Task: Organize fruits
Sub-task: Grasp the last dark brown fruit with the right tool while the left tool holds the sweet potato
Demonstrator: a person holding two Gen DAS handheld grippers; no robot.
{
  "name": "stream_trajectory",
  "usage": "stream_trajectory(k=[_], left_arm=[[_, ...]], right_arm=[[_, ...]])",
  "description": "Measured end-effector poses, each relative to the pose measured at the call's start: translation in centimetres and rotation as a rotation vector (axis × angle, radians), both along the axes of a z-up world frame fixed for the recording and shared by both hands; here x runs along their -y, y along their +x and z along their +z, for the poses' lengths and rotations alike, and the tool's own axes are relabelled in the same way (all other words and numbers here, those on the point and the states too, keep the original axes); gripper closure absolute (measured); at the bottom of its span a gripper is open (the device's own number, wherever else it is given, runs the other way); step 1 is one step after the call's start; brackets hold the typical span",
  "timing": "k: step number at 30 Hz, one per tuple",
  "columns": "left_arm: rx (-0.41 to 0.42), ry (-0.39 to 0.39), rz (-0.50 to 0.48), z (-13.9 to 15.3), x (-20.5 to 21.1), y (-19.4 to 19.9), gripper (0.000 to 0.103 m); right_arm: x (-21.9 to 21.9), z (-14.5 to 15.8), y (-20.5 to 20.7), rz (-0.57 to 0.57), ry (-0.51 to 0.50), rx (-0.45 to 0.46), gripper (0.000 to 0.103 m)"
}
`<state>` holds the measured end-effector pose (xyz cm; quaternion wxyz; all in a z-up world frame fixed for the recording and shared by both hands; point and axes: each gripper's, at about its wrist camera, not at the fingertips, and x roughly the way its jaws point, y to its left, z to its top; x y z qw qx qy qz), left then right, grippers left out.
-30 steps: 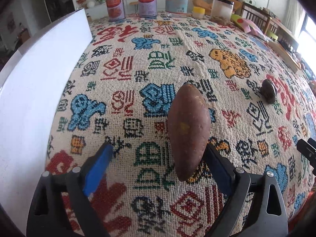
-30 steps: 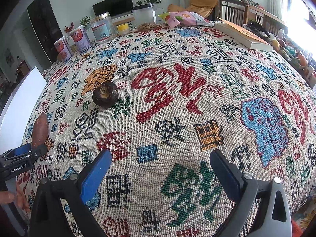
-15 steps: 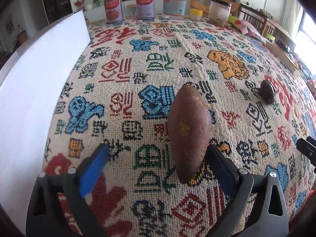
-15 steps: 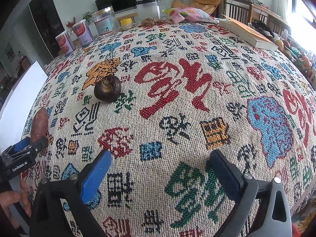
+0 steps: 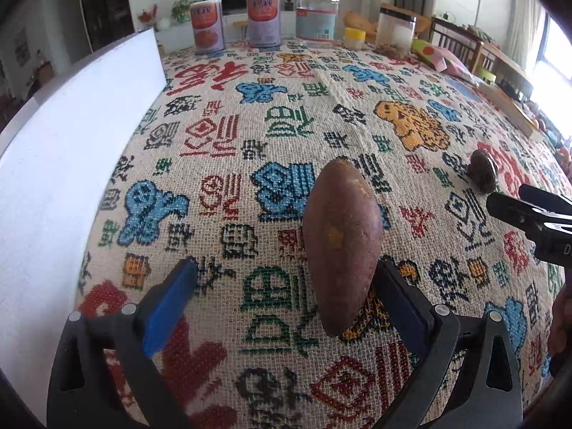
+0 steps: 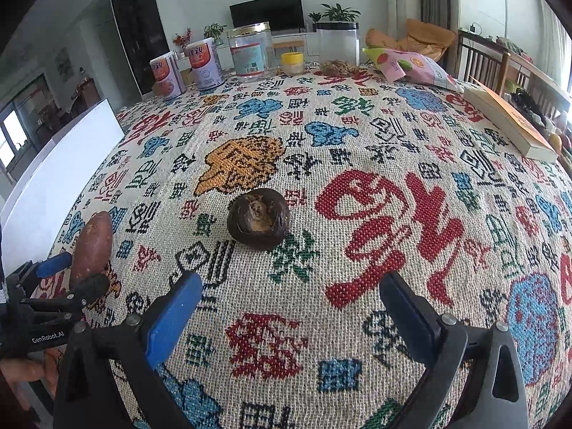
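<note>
A reddish-brown sweet potato [image 5: 341, 246] lies on the patterned tablecloth [image 5: 286, 125] between the fingers of my left gripper [image 5: 286, 273]. It rests close against the right finger, and the left pad stands well clear of it; the jaws are wide open. The right wrist view shows the same potato [image 6: 91, 246] and left gripper [image 6: 71, 275] at far left. A dark round fruit [image 6: 258, 218] sits on the cloth just ahead of my right gripper [image 6: 291, 286], which is open with nothing between its fingers. That fruit [image 5: 483, 175] and the right gripper [image 5: 529, 211] appear at the right edge of the left wrist view.
A white board [image 5: 71, 143] stands along the table's left side. Two cans [image 5: 207, 25], a clear jar [image 5: 316, 18] and a small yellow-lidded pot [image 5: 354, 37] line the far edge. A snack bag [image 6: 407, 66] and a book [image 6: 507, 121] lie at the far right.
My right gripper has swung left toward the dark fruit, which now sits nearly centred ahead of it. The left gripper's jaws have spread slightly; the potato has not moved.
</note>
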<state>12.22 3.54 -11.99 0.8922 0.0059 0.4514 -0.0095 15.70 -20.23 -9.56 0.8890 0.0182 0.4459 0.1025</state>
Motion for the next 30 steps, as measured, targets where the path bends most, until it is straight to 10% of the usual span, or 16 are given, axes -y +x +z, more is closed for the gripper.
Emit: stream_trajectory(k=[13,18,23,25,27,30], left_arm=[[-0.087,-0.022,-0.046,0.5,0.0,0.6,0.004],[-0.241,-0.206,-0.19,2.0,0.4,2.0,0.004],[-0.267,-0.17,-0.198,2.2,2.0,4.2,0.006],[-0.269,-0.16,-0.193,2.0,2.2,4.8,0.027],[-0.262,-0.141,-0.175,1.8,1.9,5.0,0.059],[-0.25,-0.214,-0.161,2.1,0.6,5.1,0.062]], right_arm=[[-1.7,-1.3,3.4,0.056,-0.098,-0.083,0.005],[-0.7,-0.3,4.3,0.09,-0.025,-0.195,0.01],[-0.2,0.1,6.9,0.064,0.096,-0.352,0.029],[-0.6,0.2,7.5,0.058,0.074,-0.377,0.061],[-0.8,0.4,7.9,0.053,0.077,-0.381,0.061],[-1.1,0.7,7.7,0.051,0.054,-0.362,0.061]])
